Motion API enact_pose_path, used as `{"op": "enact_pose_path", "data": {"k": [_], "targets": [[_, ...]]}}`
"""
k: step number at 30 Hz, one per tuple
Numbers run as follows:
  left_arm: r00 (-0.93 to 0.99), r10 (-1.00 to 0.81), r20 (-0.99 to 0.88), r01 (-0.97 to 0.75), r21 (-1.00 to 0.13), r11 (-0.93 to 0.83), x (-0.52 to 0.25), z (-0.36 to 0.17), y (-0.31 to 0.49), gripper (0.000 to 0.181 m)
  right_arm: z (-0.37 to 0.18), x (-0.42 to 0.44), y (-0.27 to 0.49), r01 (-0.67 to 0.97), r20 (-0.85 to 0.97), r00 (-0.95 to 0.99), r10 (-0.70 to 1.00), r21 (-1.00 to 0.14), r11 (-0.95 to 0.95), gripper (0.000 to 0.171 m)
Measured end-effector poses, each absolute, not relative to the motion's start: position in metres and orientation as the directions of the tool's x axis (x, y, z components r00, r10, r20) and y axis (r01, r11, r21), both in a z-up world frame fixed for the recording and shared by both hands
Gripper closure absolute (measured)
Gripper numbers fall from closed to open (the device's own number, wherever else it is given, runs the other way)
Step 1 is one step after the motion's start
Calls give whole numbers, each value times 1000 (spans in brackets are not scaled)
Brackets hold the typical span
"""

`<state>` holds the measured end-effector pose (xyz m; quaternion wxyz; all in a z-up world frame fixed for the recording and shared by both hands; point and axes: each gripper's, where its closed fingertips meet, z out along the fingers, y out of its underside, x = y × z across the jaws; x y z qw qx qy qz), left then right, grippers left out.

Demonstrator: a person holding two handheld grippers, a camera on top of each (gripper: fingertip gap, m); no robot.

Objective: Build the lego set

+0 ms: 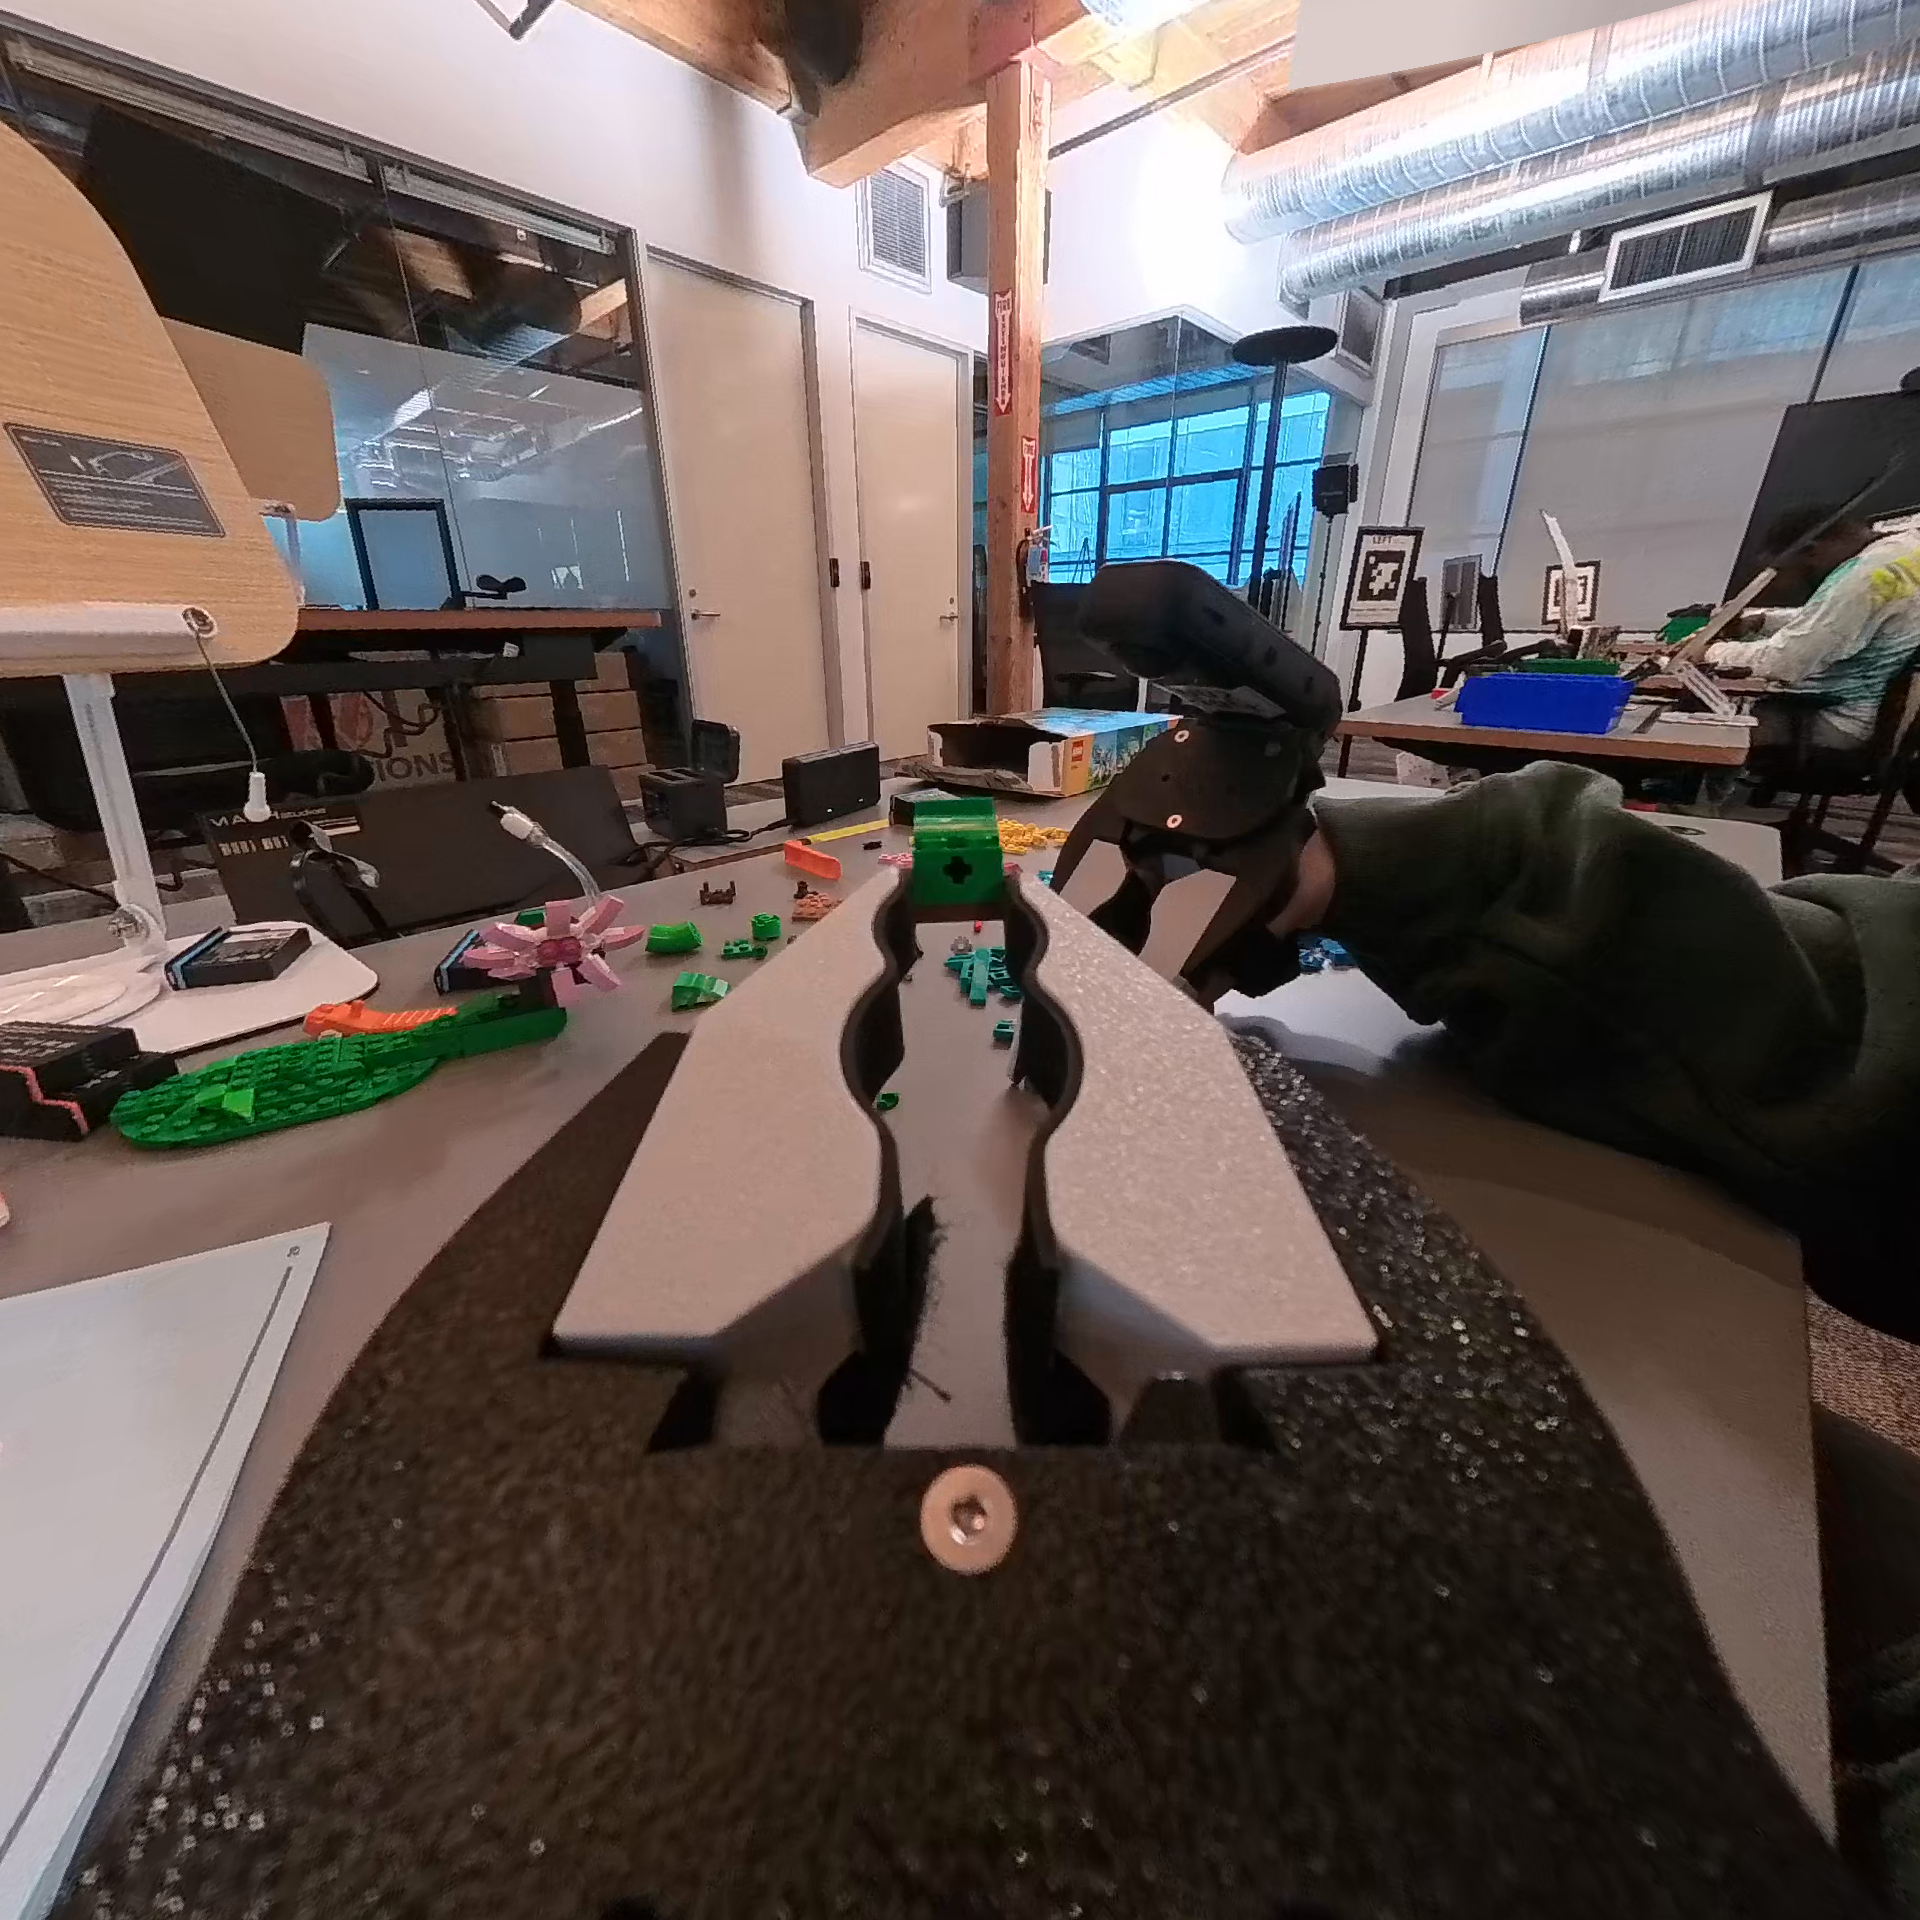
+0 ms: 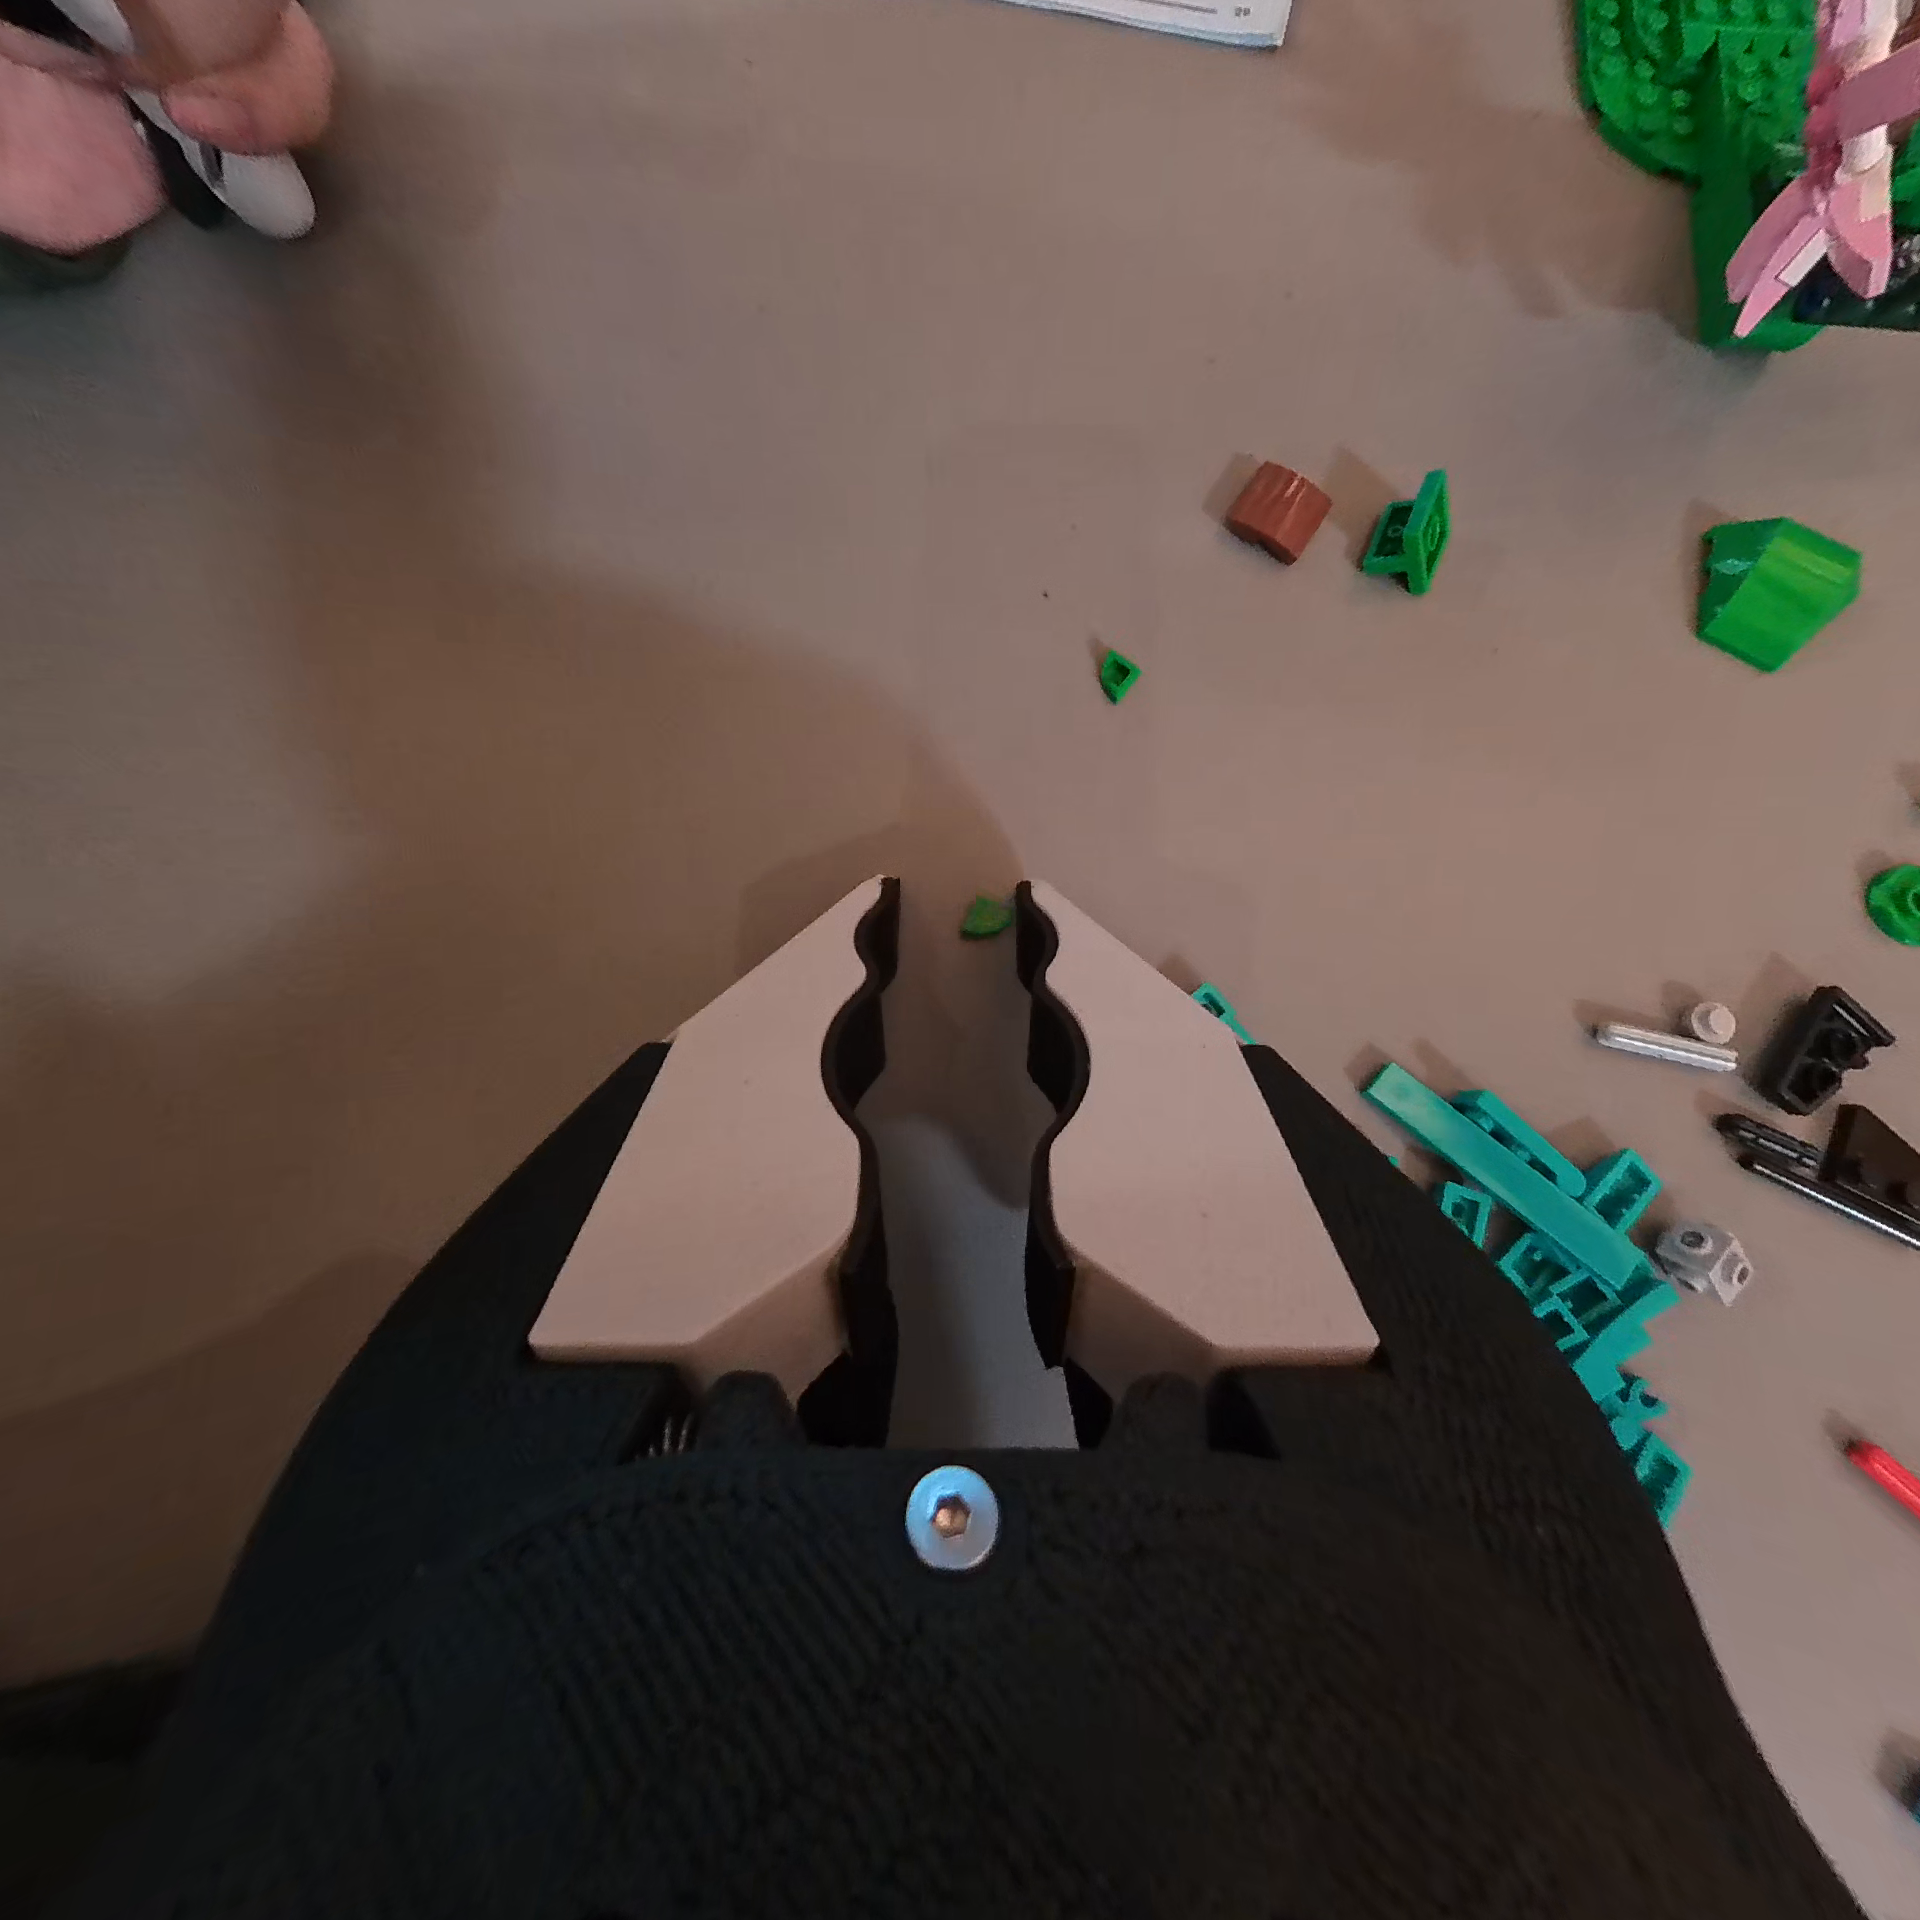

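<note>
The left gripper (image 1: 957, 902), with pale grey fingers on a black textured body, clamps a small green lego assembly with a cross-shaped hole and a brown underside (image 1: 956, 871) between its fingertips, lifted above the grey tabletop (image 1: 582, 1122). The right gripper (image 2: 957, 912) points down at the tabletop with its jaws narrowly apart and holding nothing; a tiny green leaf-shaped piece (image 2: 985, 918) lies on the surface between its tips. Beside that gripper sits a heap of teal lego pieces (image 2: 1558, 1247), with a brown curved brick (image 2: 1278, 509) and a green sloped brick (image 2: 1777, 590) farther off. Towards the tabletop's left edge in the left wrist view lies a flat green studded leaf-shaped plate (image 1: 281, 1081) carrying a pink petalled lego flower (image 1: 556, 948). A torn cardboard lego box (image 1: 1049, 750) rests near the far edge; it bears printed artwork and a logo. A white instruction booklet (image 1: 135, 1455) lies at the near left corner.
</note>
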<state>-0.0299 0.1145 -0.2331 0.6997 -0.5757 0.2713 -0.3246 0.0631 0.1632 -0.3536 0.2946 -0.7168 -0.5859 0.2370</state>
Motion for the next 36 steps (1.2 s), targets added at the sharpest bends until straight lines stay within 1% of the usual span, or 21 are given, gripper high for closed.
{"op": "enact_pose_path", "data": {"k": [15, 25, 32, 36], "targets": [[636, -771, -7, 143, -982, 127, -29, -233, 114, 168, -353, 72, 150, 697, -78, 159, 984, -697, -167, 156], [635, -773, -7, 142, -982, 125, -29, -233, 114, 168, -353, 72, 156, 700, -28, 170, 985, -700, -141, 160], [632, -775, -7, 141, -982, 124, -29, -233, 113, 168, -353, 68, 156, 697, -3, 158, 987, -708, -114, 158], [631, -775, -8, 140, -982, 124, -28, -234, 113, 168, -354, 68, 156, 695, 0, 155, 988, -711, -109, 163]]}}
